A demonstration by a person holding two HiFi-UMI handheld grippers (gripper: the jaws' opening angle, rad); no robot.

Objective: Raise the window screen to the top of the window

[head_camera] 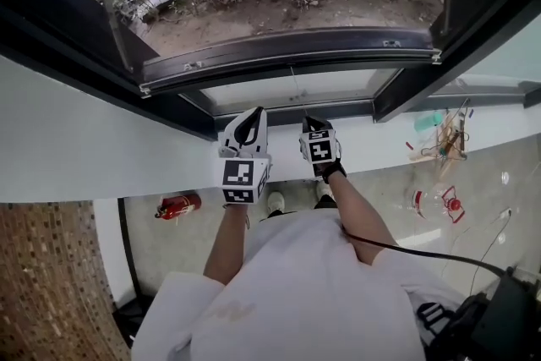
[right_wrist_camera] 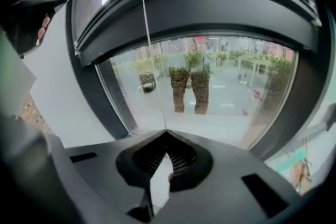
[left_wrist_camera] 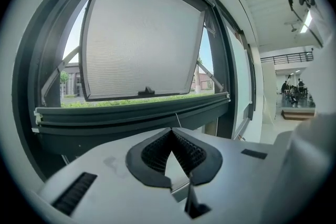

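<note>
Though the thin cord (right_wrist_camera: 153,60) vanishes between its ribbed black pads (right_wrist_camera: 182,158), the right claw (right_wrist_camera: 167,131) grips it; the left claw (left_wrist_camera: 171,129) is clenched empty.

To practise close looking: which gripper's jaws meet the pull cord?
The right gripper: the pull cord runs straight into its shut tips. The left gripper, also shut, sits beside it.

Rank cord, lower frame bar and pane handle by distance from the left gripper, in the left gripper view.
1. cord, just ahead, slightly right.
2. lower frame bar, straight ahead, across the view.
3. pane handle, beyond, on the swung-out pane's bottom edge.
</note>
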